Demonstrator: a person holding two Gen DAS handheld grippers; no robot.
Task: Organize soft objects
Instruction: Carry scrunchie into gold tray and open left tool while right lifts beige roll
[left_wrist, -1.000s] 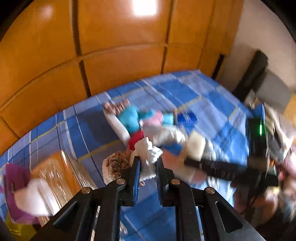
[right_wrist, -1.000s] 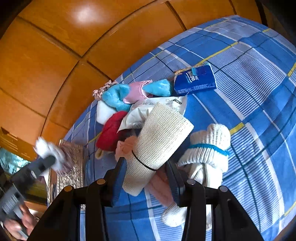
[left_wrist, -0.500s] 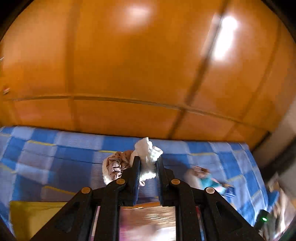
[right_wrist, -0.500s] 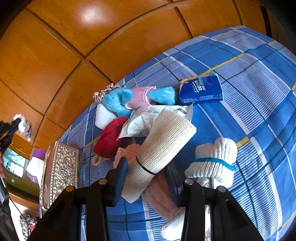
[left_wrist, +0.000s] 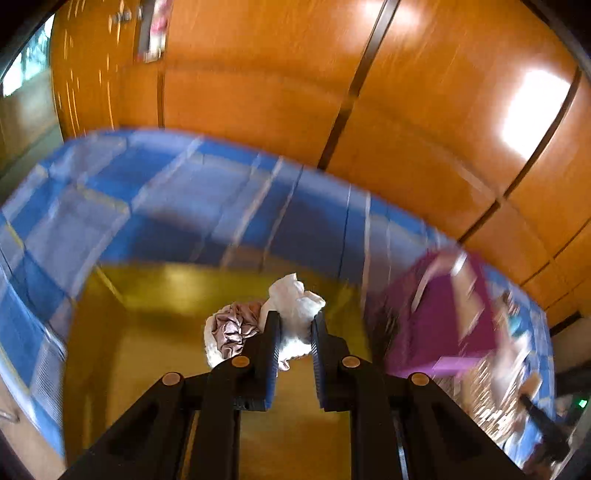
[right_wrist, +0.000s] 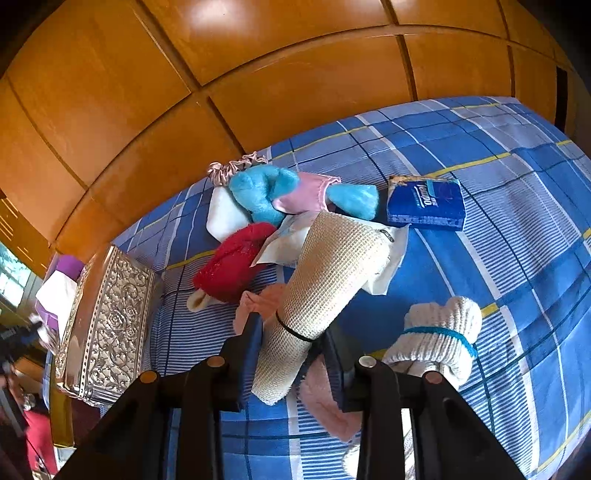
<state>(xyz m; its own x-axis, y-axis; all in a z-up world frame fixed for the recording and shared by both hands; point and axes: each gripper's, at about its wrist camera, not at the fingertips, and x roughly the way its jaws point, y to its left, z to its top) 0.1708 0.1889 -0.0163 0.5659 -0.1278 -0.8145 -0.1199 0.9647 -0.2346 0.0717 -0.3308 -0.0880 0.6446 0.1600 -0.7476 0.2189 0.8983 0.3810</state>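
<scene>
My left gripper (left_wrist: 293, 325) is shut on a white and mauve cloth bundle (left_wrist: 258, 321) and holds it over a yellow box (left_wrist: 166, 332); the view is blurred. My right gripper (right_wrist: 293, 332) is shut on a rolled beige mesh mat (right_wrist: 325, 291) bound with a black band, above the blue checked bedspread (right_wrist: 517, 206). Beyond it lies a pile: a red cloth (right_wrist: 232, 262), a turquoise plush piece (right_wrist: 262, 192), a pink cloth (right_wrist: 299, 192), a white packet (right_wrist: 291, 240) and a blue tissue pack (right_wrist: 424, 203). A white knitted roll (right_wrist: 439, 339) lies to the right.
An embossed silver box (right_wrist: 107, 325) stands at the left, with a purple box (right_wrist: 61, 284) beyond it, also in the left wrist view (left_wrist: 443, 314). An orange wooden wardrobe (right_wrist: 258, 74) backs the bed. A pink fluffy piece (right_wrist: 325, 402) lies under the right gripper.
My left gripper has swung left with the cloth bundle, from over the bed to above the yellow box. My right gripper, still holding the mat, has shifted only slightly.
</scene>
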